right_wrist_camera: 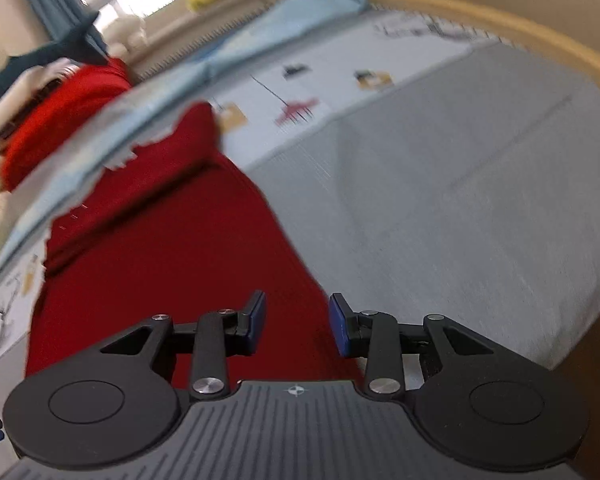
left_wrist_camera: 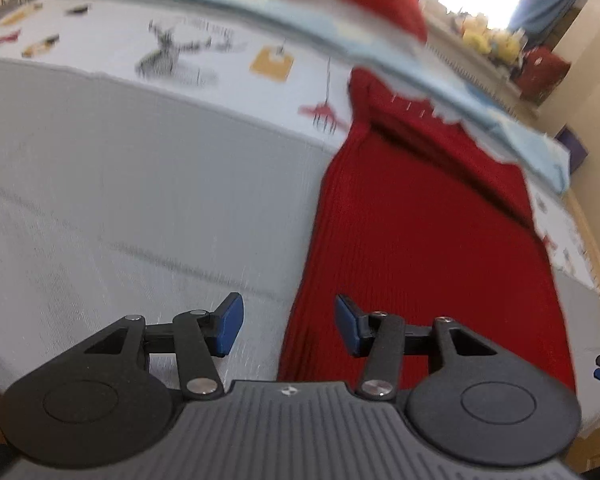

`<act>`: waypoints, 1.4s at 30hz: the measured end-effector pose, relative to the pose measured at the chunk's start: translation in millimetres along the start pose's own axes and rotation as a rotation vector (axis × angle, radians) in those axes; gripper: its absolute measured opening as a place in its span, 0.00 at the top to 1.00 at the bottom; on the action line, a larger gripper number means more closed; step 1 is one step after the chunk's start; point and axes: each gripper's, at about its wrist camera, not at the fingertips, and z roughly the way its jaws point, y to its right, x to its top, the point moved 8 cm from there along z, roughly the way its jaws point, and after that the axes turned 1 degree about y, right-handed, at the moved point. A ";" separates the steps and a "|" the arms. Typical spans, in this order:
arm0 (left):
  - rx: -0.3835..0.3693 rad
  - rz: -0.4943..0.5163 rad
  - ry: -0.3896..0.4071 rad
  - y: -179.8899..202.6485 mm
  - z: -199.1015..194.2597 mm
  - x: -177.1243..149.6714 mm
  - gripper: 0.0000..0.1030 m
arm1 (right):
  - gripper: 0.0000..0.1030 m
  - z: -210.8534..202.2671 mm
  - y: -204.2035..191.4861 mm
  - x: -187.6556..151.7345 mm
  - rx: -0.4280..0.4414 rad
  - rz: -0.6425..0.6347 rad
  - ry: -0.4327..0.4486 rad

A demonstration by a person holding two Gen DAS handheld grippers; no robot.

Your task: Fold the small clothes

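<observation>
The red knit garment (left_wrist_camera: 420,248) lies flat on the grey cloth (left_wrist_camera: 140,184), its long axis running away from both cameras; its far end is hidden under a light blue sheet (left_wrist_camera: 380,52). Both views are blurred. The left hand-held gripper (left_wrist_camera: 289,325) and right hand-held gripper (right_wrist_camera: 297,323) hang released, holding nothing, over the garment's near edges.

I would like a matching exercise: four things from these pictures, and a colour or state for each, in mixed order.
Things:
1. garment
2. left gripper
3. sheet
4. folded cloth

Colour or state:
a. grey
b. light blue
c. red
d. open

Pairs: 1-c, 2-d, 3-a, 4-b
</observation>
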 end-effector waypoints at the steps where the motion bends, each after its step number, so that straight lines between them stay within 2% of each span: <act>1: 0.005 -0.005 -0.023 -1.3 5.4 -2.9 0.47 | 0.64 4.0 2.8 -3.0 0.000 0.012 -0.019; 4: -0.012 -0.026 -0.090 -1.8 16.0 -15.5 0.47 | 0.63 14.2 5.7 -13.3 -0.013 0.028 -0.075; 9: 0.010 0.028 -0.128 -2.3 25.6 -24.2 0.47 | 0.62 24.0 -1.1 -21.2 -0.034 -0.025 -0.122; 16: 0.037 0.122 -0.109 6.5 30.1 -30.6 0.47 | 0.62 35.2 -1.1 -31.8 -0.100 -0.092 -0.167; 18: 0.043 0.157 -0.103 13.1 30.7 -32.6 0.54 | 0.61 36.8 -1.7 -32.5 -0.114 -0.123 -0.170; 21: 0.032 0.170 -0.096 19.2 31.7 -36.5 0.75 | 0.62 38.2 -2.7 -33.7 -0.127 -0.158 -0.175; 22: 0.021 0.173 -0.095 21.2 31.4 -38.2 0.83 | 0.65 39.2 -3.2 -33.5 -0.132 -0.163 -0.175; 23: 0.019 0.182 -0.092 22.8 30.4 -38.9 0.87 | 0.77 39.7 -3.8 -33.2 -0.137 -0.167 -0.174; 25: 0.013 0.209 -0.080 25.9 27.7 -38.3 0.88 | 0.93 36.8 -5.3 -30.5 -0.135 -0.159 -0.152; 28: -0.026 0.170 -0.078 22.9 23.1 -35.1 0.88 | 0.93 27.5 -9.9 -21.3 -0.104 -0.117 -0.086; 30: -0.043 0.151 -0.098 19.9 23.7 -36.0 0.88 | 0.93 23.9 -10.8 -19.0 -0.117 -0.114 -0.066; 33: -0.050 0.130 -0.136 14.6 29.2 -40.5 0.85 | 0.88 26.8 -6.9 -26.4 -0.148 -0.102 -0.102; 42: -0.043 0.149 -0.139 17.2 31.7 -39.6 0.84 | 0.88 31.2 -7.5 -33.1 -0.177 -0.146 -0.131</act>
